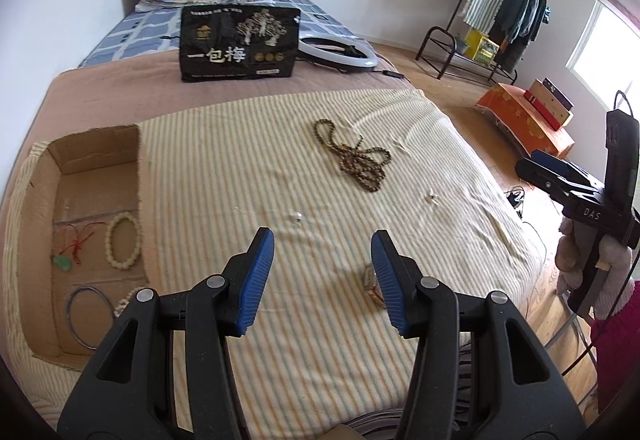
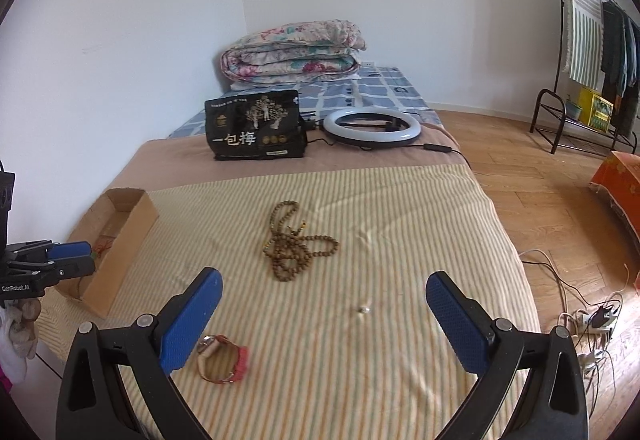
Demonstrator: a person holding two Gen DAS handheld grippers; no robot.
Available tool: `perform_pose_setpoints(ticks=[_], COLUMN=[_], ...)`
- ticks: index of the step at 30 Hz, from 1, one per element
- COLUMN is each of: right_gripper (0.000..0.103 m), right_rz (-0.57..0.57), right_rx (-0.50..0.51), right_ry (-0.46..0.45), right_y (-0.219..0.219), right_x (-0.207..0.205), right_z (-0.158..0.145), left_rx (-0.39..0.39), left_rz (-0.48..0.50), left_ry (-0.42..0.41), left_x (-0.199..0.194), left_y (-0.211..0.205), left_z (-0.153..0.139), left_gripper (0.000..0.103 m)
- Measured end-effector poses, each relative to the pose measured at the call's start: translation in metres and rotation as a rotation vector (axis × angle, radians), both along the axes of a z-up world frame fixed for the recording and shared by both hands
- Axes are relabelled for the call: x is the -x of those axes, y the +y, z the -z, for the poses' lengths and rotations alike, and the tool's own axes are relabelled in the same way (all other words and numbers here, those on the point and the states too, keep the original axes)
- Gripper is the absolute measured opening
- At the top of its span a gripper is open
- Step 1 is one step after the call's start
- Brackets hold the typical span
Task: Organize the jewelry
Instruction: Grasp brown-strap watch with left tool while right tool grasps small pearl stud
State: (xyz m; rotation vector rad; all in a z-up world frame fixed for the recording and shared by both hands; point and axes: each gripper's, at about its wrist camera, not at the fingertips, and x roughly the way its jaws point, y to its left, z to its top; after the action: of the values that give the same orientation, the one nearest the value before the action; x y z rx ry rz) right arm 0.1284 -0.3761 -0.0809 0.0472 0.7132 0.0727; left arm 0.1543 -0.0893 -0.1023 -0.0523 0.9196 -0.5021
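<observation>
Your left gripper (image 1: pixel 322 252) is released, jaws parted over bare striped sheet (image 1: pixel 248 167), nothing between them. Your right gripper (image 2: pixel 324 294) gapes wide, also empty. Brown bead necklace (image 2: pixel 294 246) lies centre frame; watch (image 2: pixel 224 358) lower left by the pad. Cardboard box (image 1: pixel 100 147), left edge, holds a white bead bracelet (image 1: pixel 122 242).

On the striped yellow bed cover (image 2: pixel 400 207), the open brown cardboard box (image 2: pixel 132 236) lies at the left edge, the long brown bead necklace (image 2: pixel 294 244) mid-bed, the pink-strapped wristwatch (image 2: pixel 224 360) nearer, and the small pale earring (image 2: pixel 363 308) to its right. Behind them stands the black snack bag (image 2: pixel 256 129).
</observation>
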Motion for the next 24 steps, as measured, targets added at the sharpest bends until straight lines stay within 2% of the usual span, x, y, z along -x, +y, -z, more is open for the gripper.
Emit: perform_pose_setpoints(ticks=[9,15,19,24], right_gripper=[0.09,0.079,0.075,0.059], right_rz=[0.013,-0.012,-0.033,-0.034], right_rx=[0.017,0.022,0.001,-0.024], right_ry=[0.012,0.08,0.138,0.201], right_y=[-0.021,-0.027,-0.031,-0.035], right_x=[0.001,-0.005,-0.011,-0.023], right_z=[0.027,0.056,0.077,0.099], left_rx=[-0.013,-0.036,-0.049,-0.072], left_rz=[0.087,0.122,0.133,0.144], left_ry=[0.057,0.098,0.129,0.163], left_x=[0.004,0.004,0.002,-0.002], left_y=[-0.045,-0.065,-0.075,-0.085], left_z=[0.03,0.052,0.067,0.084], left_gripper=[0.052,0.052,0.052,0.052])
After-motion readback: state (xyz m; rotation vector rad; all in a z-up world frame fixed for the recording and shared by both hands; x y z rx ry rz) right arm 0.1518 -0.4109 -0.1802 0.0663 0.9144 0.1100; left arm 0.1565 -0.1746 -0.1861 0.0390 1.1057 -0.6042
